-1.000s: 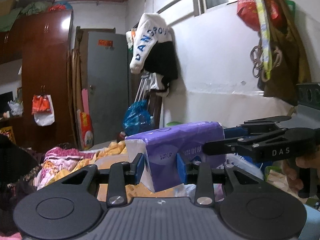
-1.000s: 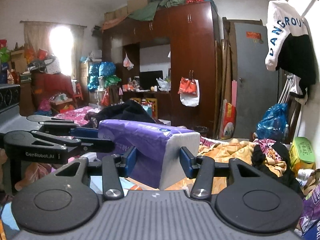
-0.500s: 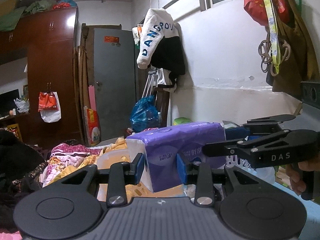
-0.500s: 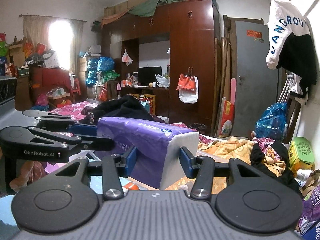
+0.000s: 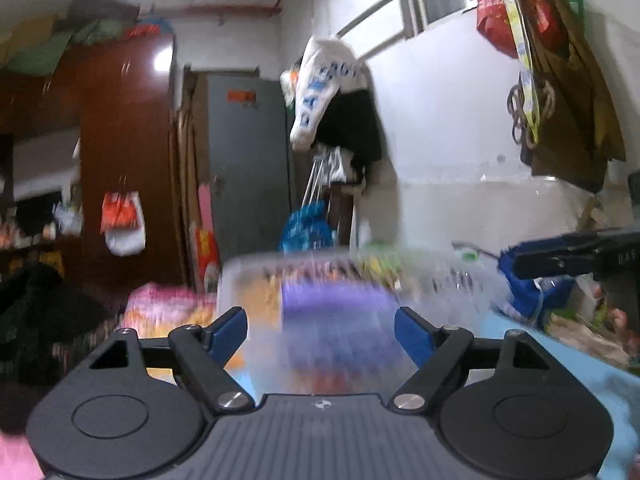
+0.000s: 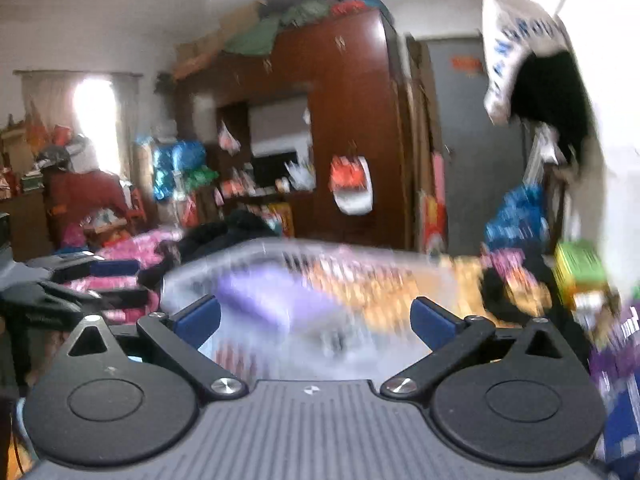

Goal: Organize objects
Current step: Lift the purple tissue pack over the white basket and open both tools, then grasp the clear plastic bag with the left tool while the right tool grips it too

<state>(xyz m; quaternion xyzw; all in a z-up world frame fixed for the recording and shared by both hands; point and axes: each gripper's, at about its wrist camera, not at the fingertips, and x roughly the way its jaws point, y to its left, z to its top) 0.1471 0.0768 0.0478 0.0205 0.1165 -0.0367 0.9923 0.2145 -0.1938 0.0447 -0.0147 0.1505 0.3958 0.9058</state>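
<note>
1. Our left gripper [image 5: 321, 330] and right gripper [image 6: 315, 319] both have their jaws opening, and neither set of blue pads touches anything; both are released.
2. The soft purple plastic-wrapped pack of tissue paper [image 5: 340, 308] lies ahead of and below both grippers, apparently inside the clear plastic storage bin [image 6: 192, 276]. Blur keeps us from saying exactly how it rests.
3. We judge the pack light and squashy: paper under thin film, which gives under pressure and will not break.
4. The film looks slick, so we would expect a loose pinch to slide.
5. If it needs shifting, we would take it across its short ends, one gripper per end, pads flat on the wrapper, squeezing until the paper firms up.
6. The bin wall looks thin and flexible; we would steer clear of it.
</note>
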